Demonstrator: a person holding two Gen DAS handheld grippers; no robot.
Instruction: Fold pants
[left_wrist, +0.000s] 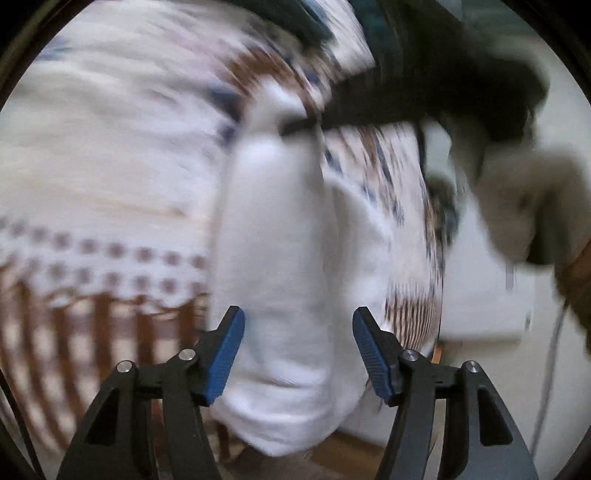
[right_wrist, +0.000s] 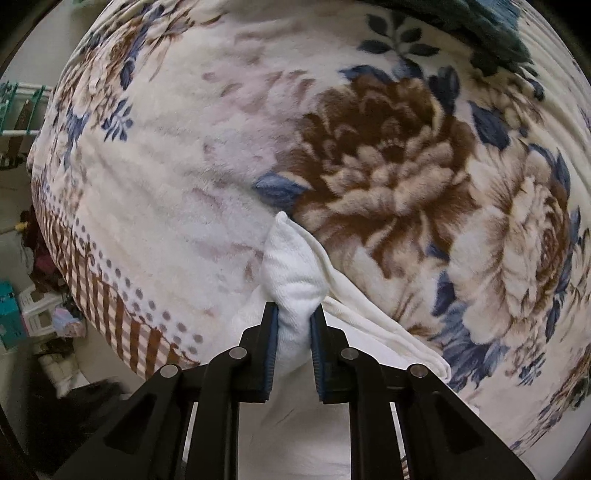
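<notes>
The white pants (left_wrist: 280, 258) show as a long blurred band running away from my left gripper (left_wrist: 298, 325), which is open with the cloth lying between its blue pads, not pinched. At the far end a dark shape, the other gripper (left_wrist: 424, 99), holds the cloth up. In the right wrist view my right gripper (right_wrist: 293, 314) is shut on a bunched fold of the white pants (right_wrist: 295, 273), which rises above the fingertips and trails off to the lower right over the bed.
A floral blanket (right_wrist: 369, 147) in cream, brown and blue covers the bed. Its striped border (right_wrist: 99, 295) hangs at the left edge. Clutter and boxes (right_wrist: 33, 314) sit on the floor at the left. A white cabinet (left_wrist: 480, 288) stands beyond the bed.
</notes>
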